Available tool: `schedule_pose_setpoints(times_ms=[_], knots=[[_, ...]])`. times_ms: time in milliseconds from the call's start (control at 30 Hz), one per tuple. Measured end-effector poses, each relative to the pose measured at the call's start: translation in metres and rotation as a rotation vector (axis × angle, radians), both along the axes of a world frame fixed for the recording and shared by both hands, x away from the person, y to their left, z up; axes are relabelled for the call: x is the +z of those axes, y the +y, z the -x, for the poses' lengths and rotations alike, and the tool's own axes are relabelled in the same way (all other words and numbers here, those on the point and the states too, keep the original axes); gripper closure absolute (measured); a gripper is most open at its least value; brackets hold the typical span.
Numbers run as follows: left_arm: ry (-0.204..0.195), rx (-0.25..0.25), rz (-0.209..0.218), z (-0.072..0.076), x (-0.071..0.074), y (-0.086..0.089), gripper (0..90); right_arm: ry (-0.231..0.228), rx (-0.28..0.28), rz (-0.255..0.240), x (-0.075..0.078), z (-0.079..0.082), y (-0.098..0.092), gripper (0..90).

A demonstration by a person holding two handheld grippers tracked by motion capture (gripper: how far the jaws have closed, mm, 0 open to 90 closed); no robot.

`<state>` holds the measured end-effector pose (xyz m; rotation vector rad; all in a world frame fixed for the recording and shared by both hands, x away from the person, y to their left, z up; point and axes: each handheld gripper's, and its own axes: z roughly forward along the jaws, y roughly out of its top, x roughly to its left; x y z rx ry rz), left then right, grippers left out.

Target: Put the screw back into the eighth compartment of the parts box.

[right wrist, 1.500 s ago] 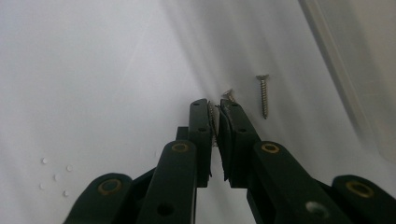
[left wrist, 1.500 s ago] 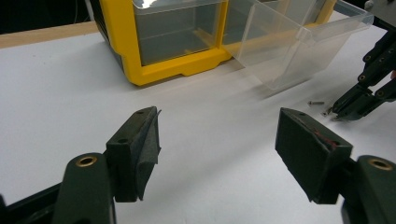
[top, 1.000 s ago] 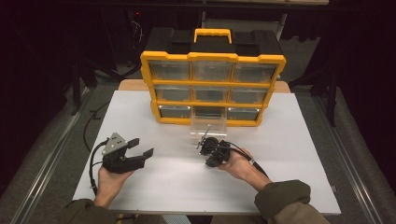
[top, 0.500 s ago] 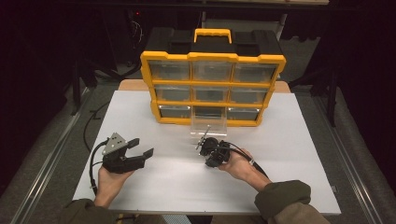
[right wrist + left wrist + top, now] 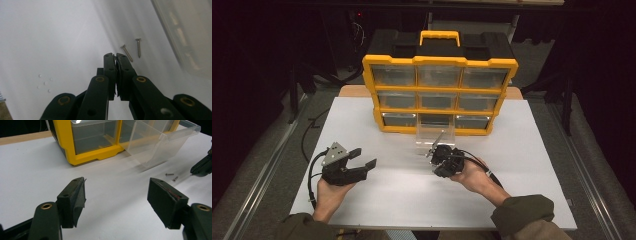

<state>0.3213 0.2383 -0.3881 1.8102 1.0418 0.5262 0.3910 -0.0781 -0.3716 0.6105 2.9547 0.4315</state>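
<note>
Two screws (image 5: 130, 52) lie on the white tabletop (image 5: 402, 195), just ahead of your right gripper (image 5: 115, 55), whose fingers are pressed together on nothing. Your left gripper (image 5: 116, 192) rests well apart, fingers spread, beside the clear drawer (image 5: 160, 147) pulled from the yellow organizer (image 5: 439, 90).

Screws (image 5: 127, 53) shiny metal; drawer (image 5: 160, 147) clear glossy plastic; organizer (image 5: 439, 90) yellow plastic; table (image 5: 412, 195) matt white.
</note>
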Motion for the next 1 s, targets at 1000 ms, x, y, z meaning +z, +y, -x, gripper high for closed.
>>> schedule_pose_setpoints(times_ms=[1000], knots=[[-0.001,-0.001,0.001,0.000,0.000,0.000,31.1,-0.076,-0.047,-0.090,0.060,-0.003,-0.027,89.5]])
